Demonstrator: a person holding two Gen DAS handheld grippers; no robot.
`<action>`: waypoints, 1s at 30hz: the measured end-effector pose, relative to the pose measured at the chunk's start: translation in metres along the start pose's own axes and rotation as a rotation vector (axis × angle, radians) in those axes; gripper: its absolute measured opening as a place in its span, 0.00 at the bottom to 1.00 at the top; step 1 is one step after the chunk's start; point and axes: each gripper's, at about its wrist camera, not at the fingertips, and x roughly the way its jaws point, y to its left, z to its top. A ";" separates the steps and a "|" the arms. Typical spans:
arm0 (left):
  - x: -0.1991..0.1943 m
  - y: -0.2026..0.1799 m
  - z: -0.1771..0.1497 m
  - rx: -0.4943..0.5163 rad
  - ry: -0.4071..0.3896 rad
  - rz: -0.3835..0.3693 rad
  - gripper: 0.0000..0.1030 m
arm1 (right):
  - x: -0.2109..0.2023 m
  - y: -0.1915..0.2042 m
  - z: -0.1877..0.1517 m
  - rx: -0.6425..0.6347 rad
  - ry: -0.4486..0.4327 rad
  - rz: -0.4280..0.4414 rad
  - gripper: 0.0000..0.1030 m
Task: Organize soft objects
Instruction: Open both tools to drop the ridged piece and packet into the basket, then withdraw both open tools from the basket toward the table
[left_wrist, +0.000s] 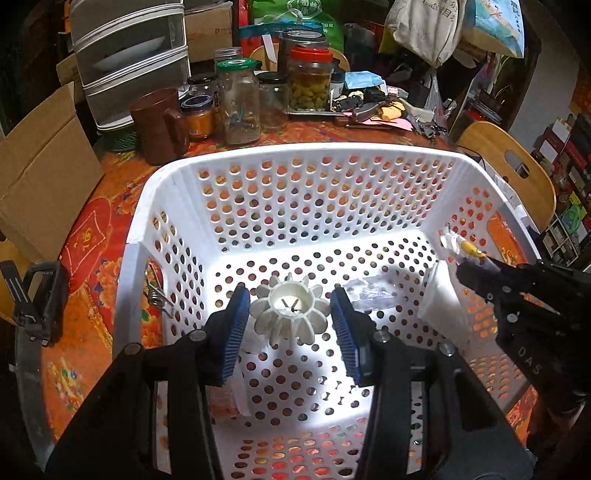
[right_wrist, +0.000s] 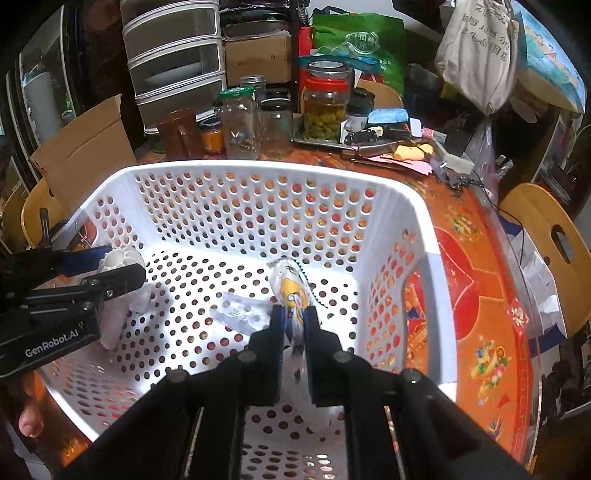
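- White ribbed, flower-shaped soft toy (left_wrist: 290, 312) sits at the centre of the left wrist view, between the blue ridged pads (left_wrist: 236, 334) of the left gripper (left_wrist: 291, 325); the pads press its two sides, so the tongs stand partly apart and clamped on it.
- It hangs low inside the white perforated plastic basket (left_wrist: 314, 155), over the holed floor; in the right wrist view the same toy shows at centre left, at the tip of the black tongs.
- Small white packet with a yellow print (right_wrist: 290, 290) is pinched in the right gripper (right_wrist: 295, 317) — the tongs are narrow, nearly together, with the wrapper between them and its top sticking up past the tips.
- That packet is also inside the basket, at mid-frame in the right wrist view and at the right edge in the left wrist view.
- Crumpled clear plastic wrapper (right_wrist: 243, 314) lies on the basket floor just left of the right tongs.
- White soft piece (left_wrist: 441, 301) rests on the basket floor against the right wall in the left wrist view.
- Basket stands on an orange-red patterned tablecloth (right_wrist: 476, 302).
- Behind it, in the upper half of both views — glass jars (left_wrist: 238, 105), a brown plastic mug (left_wrist: 159, 123) and a cardboard box (left_wrist: 44, 177) at the left.
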 end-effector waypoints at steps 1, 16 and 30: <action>0.000 0.000 0.000 -0.001 0.000 0.002 0.42 | 0.001 0.000 0.000 -0.001 -0.001 -0.001 0.16; -0.034 -0.007 -0.008 0.010 -0.090 -0.035 0.90 | -0.031 -0.001 -0.002 0.015 -0.080 0.025 0.71; -0.128 -0.007 -0.057 0.030 -0.256 -0.029 1.00 | -0.097 -0.006 -0.036 -0.008 -0.178 -0.031 0.96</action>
